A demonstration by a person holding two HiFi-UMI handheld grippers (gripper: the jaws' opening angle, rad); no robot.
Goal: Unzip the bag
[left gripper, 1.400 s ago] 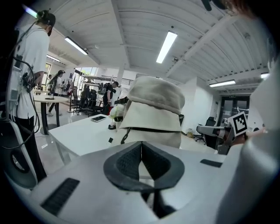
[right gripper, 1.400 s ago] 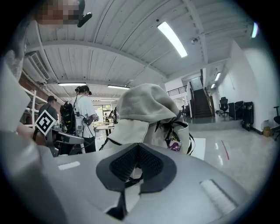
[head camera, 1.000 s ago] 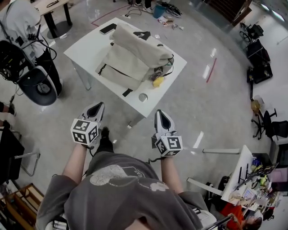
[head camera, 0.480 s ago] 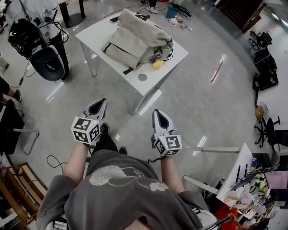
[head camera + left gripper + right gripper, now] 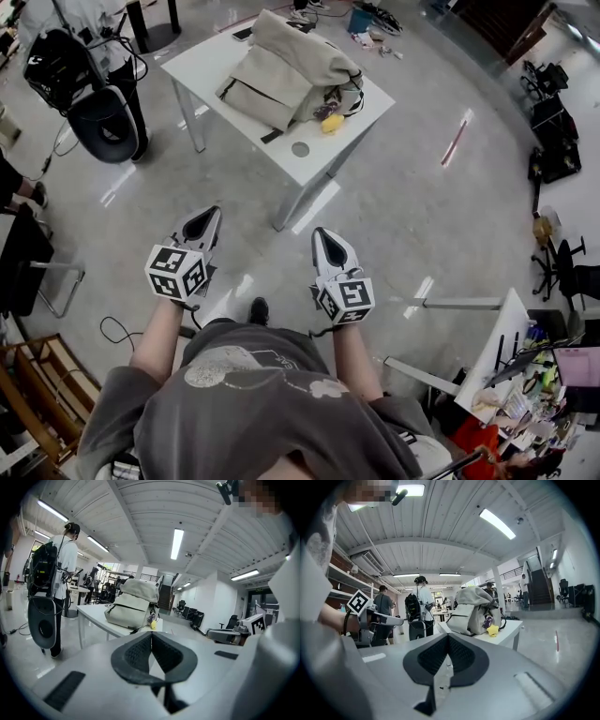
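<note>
Left claw (image 5: 208,217): jaws pressed together with nothing between them; the left gripper view shows the two dark pads (image 5: 136,654) meeting at the tips. It is held out in front of the person's chest, over the floor.

Right claw (image 5: 320,234): jaws together as well and empty, held beside the left claw and apart from it, at about the same height.

Marker cubes: one sits at the back of each claw, left (image 5: 176,272) and right (image 5: 345,300).

Bag (image 5: 281,70): a beige backpack lying on the desk, well ahead of both claws and roughly between the lines they point along. Neither claw touches it. A dark zip line runs along its front pocket.

Desk (image 5: 212,64): white, well ahead of the claws, with bare floor between.

Yellow item (image 5: 330,123): small, on the desk just beside the bag, on the side towards the right claw, next to some dark cords.

Other person (image 5: 66,56): wears a dark pack and stands ahead and to the left of the left claw, near the desk's left end.

Floor (image 5: 412,216): grey and glossy under both claws.
</note>
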